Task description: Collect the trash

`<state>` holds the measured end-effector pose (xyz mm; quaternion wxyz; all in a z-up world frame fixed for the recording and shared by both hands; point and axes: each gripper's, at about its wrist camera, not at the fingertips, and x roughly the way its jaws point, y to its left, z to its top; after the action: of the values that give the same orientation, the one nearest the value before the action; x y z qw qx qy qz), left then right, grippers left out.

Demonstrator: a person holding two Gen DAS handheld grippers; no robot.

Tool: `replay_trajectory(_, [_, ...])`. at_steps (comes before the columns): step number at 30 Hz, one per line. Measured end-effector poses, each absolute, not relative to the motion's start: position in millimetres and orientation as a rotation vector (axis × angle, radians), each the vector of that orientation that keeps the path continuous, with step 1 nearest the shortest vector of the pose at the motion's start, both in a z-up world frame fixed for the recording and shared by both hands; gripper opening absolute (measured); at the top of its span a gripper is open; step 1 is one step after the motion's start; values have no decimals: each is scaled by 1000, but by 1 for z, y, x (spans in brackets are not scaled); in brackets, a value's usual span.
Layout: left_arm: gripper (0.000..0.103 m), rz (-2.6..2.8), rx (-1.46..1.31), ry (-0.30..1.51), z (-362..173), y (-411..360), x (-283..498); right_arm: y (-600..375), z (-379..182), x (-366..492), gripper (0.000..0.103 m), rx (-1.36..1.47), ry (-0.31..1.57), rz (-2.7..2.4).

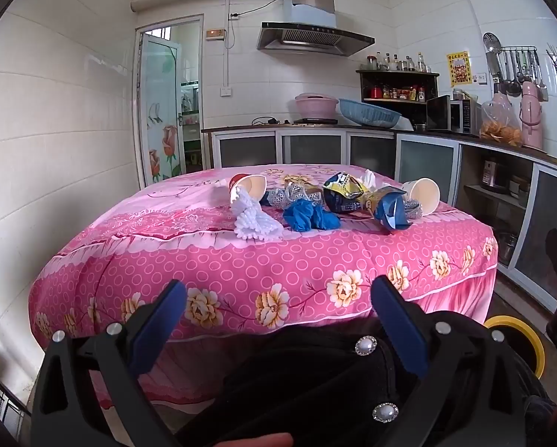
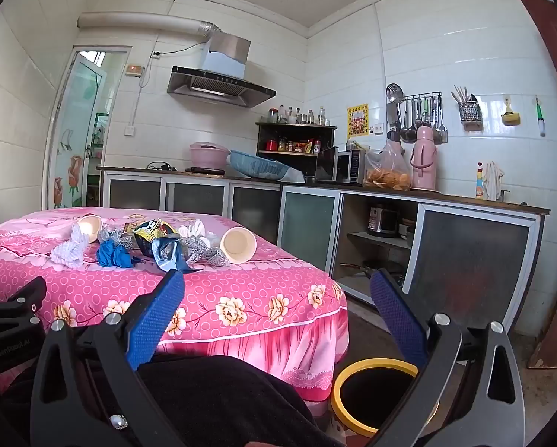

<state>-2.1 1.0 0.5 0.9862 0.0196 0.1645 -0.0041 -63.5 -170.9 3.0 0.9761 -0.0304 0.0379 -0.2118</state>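
Pink floral cloth covers the table point(image 1: 263, 260), and the rubbish sits bunched along its far half, well away from both tools — a tipped paper cup point(image 1: 247, 186) with white foam netting point(image 1: 256, 219) spilling from its mouth, a crumpled blue bag point(image 1: 310, 218), snack wrappers point(image 1: 347, 195), silvery mesh, and a second cup point(image 2: 238, 245) lying on its side at the right end. Both tools look parked at the near edge, I'd judge so the whole pile can be sized up before a first pick. The left gripper point(image 1: 278, 294) tilts slightly down with its jaws spread wide and nothing between them; the right gripper point(image 2: 276, 290) points level, equally wide and empty. A yellow-rimmed bin point(image 2: 371, 398) stands on the floor by the table's right corner, handy for drops, though its base is cut off and its dark inside shows nothing. Black clothing with pearl buttons point(image 1: 364, 345) fills the foreground, hiding the table's near edge — what lies beneath the wrappers I cannot make out.
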Motion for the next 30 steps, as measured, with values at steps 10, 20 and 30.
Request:
replay_trajectory(10, [96,-9,45,351,0,0,0,-172,3,-65,95,-57,77,-429])
replay_trajectory(20, [96,-10,45,352,0,1,0,-171,3,-63,95,-60,81,-427])
replay_trajectory(30, [96,-10,45,352,0,1,0,-171,3,-63,95,-59,83,-428])
